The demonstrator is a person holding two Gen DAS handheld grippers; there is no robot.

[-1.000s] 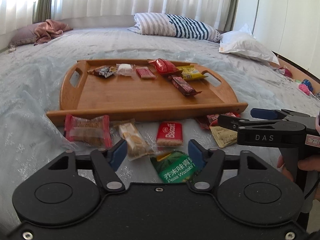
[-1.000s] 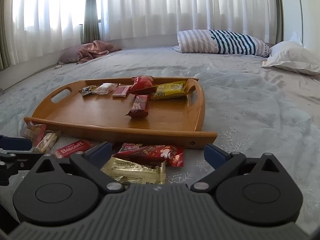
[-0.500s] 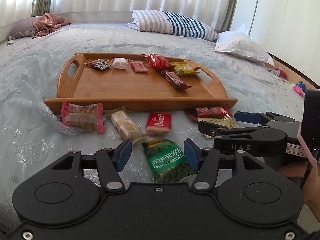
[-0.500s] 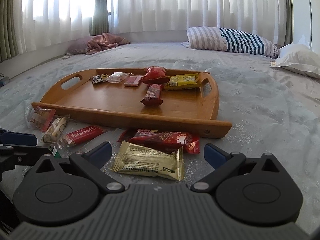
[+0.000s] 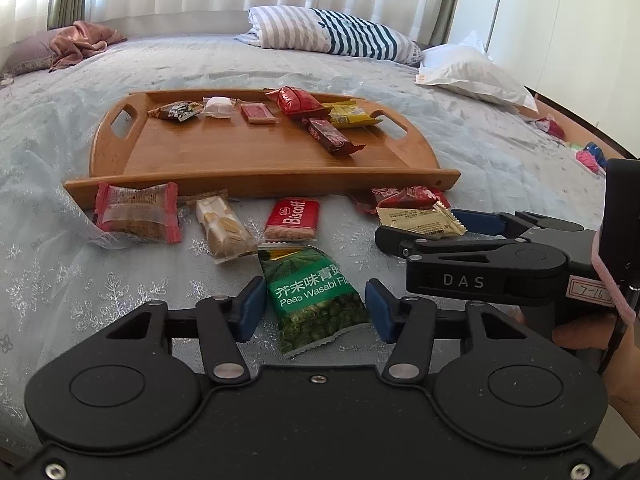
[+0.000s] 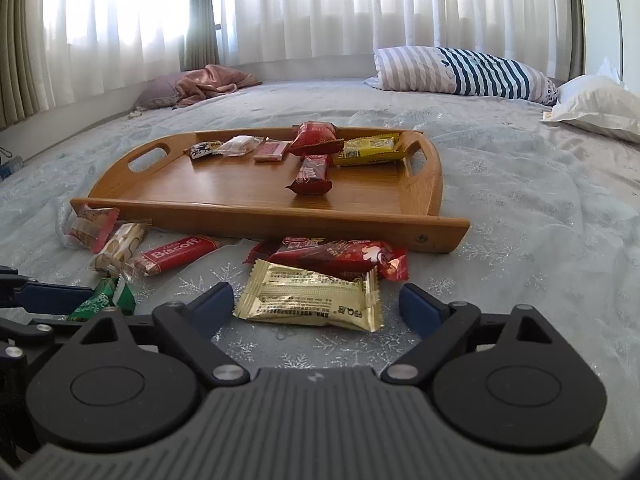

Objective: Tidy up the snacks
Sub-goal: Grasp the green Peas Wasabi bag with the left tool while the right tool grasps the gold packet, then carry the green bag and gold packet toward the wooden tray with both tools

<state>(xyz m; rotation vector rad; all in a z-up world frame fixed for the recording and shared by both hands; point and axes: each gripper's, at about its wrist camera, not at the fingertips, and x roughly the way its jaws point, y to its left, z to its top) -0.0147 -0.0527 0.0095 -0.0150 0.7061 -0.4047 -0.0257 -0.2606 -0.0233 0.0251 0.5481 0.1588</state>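
On the bed (image 5: 472, 148), near its middle, a wooden tray (image 5: 240, 156) is seen with six wrapped snacks lined toward its far rim. Between the tray's near rim and the tongs, loose snacks are laid on the cover: a Biscoff packet (image 5: 293, 220), a green pea packet (image 5: 316, 300) and a gold packet (image 6: 312, 298). The left tongs (image 5: 316, 310) are held wide, astride the pea packet without touching it. The right tongs (image 6: 316, 306) are spread wide around the gold packet, nothing being gripped.
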